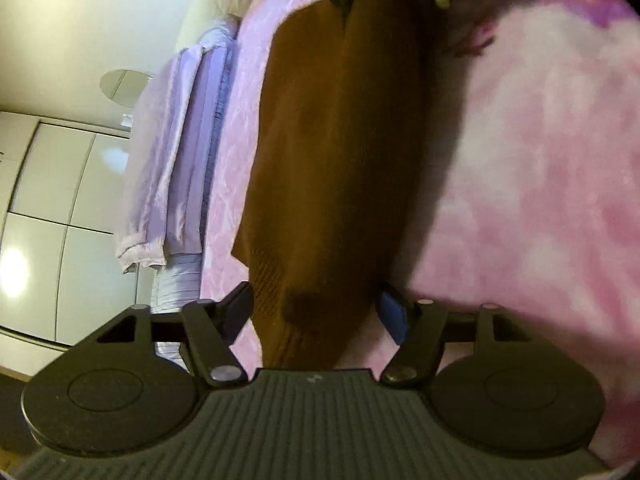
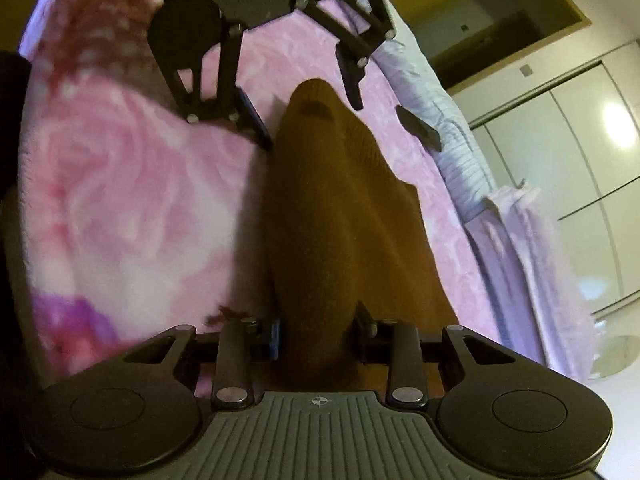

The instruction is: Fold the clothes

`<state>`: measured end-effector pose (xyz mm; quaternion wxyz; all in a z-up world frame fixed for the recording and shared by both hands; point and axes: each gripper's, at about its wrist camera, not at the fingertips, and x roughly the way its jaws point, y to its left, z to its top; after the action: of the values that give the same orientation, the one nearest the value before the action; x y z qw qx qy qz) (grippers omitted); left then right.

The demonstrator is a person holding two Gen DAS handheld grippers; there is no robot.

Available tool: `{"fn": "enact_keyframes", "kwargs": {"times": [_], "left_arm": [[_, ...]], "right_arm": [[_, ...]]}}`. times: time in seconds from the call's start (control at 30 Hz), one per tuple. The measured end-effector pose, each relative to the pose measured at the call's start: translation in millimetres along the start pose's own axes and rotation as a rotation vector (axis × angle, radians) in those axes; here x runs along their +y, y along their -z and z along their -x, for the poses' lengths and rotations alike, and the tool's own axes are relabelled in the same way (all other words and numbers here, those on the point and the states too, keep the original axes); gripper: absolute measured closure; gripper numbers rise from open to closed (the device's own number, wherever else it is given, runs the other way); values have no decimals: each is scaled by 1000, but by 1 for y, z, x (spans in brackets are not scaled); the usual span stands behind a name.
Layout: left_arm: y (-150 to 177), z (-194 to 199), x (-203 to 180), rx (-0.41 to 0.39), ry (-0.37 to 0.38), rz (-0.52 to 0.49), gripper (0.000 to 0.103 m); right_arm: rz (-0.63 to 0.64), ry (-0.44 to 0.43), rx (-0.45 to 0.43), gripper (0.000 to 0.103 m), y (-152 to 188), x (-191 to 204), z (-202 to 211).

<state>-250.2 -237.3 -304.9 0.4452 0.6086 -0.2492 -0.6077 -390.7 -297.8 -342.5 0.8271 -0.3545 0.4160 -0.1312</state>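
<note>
the left gripper (image 1: 316,312) has its jaws spread wide, straddling the near end of a brown knit garment (image 1: 340,152) without closing on it; from the right wrist view its fingers stand apart on either side of the garment's far end (image 2: 316,108). the brown knit garment lies in a long raised ridge on the pink floral blanket (image 1: 520,160), stretched between the two tools. the right gripper (image 2: 318,336) pinches the garment's other end, cloth bunched between its narrowed fingers. a lilac folded quilt (image 2: 520,240) lies along the bed's edge, white wardrobe doors (image 2: 580,152) beyond.
</note>
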Motion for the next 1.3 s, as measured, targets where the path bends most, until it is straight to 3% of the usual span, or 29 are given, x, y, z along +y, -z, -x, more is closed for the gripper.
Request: {"fn": "enact_keyframes", "kwargs": {"times": [0.03, 0.13, 0.23, 0.37, 0.53, 0.63, 0.93, 1.3], "left_arm": [[-2, -1, 0, 16, 12, -3, 76], [-25, 25, -3, -13, 62, 46, 81], [-59, 61, -16, -40, 125, 132, 81], [-91, 78, -46, 7, 144, 189, 81], [-95, 79, -31, 110, 164, 389, 77], [-97, 75, -21, 149, 183, 450, 77], [-107, 71, -27, 205, 168, 424, 76], [-108, 66, -32, 210, 160, 417, 76]], "right_arm": [[-5, -2, -4, 74, 6, -6, 6], [-15, 13, -4, 75, 31, -19, 34], [-23, 9, 41, 75, 66, -21, 53], [-82, -19, 113, 70, 103, -10, 54], [-278, 1, 81, 64, 114, -16, 78], [-411, -5, 65, 63, 114, -25, 87], [-627, -47, 22, 62, 118, -30, 112], [-658, -48, 27, 61, 117, -37, 112]]}}
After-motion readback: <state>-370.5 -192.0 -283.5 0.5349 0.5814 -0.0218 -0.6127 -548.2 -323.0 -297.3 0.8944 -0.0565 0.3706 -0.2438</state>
